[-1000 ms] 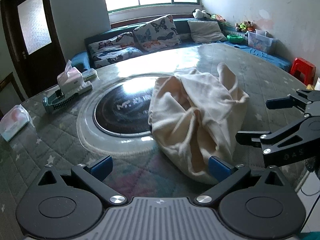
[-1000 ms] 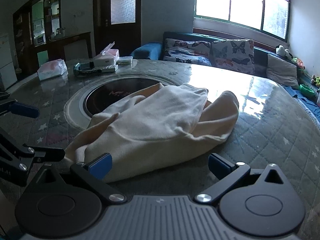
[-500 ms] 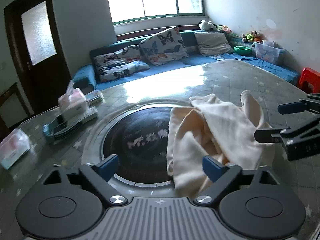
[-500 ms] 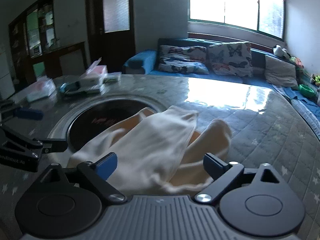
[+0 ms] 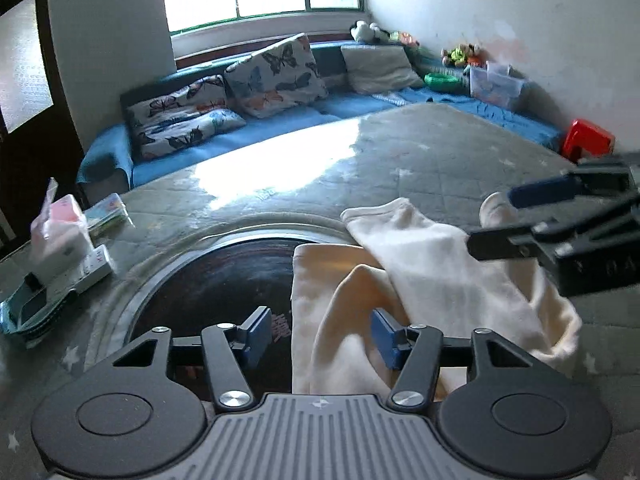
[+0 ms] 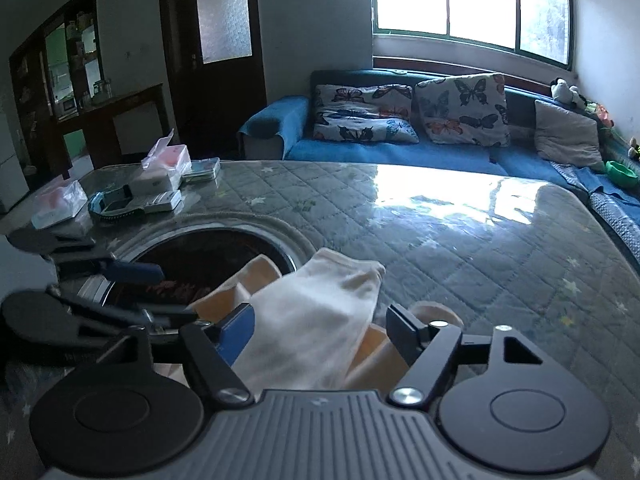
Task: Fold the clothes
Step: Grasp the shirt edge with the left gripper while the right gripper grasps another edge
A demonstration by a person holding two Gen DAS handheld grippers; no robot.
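Both claws are spread wide over the crumpled cream garment [image 5: 432, 280] on the quilted surface [image 6: 460, 240]: left claw [image 5: 322, 336], right claw [image 6: 320, 328], neither gripping the cloth.

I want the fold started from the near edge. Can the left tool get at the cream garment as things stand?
Probably yes: the left tool is open with the cream garment already lying between its fingers, nothing in between.

Bright daylight pours through a green-framed window [image 6: 472, 4] onto a blue sofa [image 6: 400, 152] with butterfly cushions [image 5: 276, 76]; a dark door [image 6: 218, 48] stands upper left, a red stool [image 5: 588, 142] far right.
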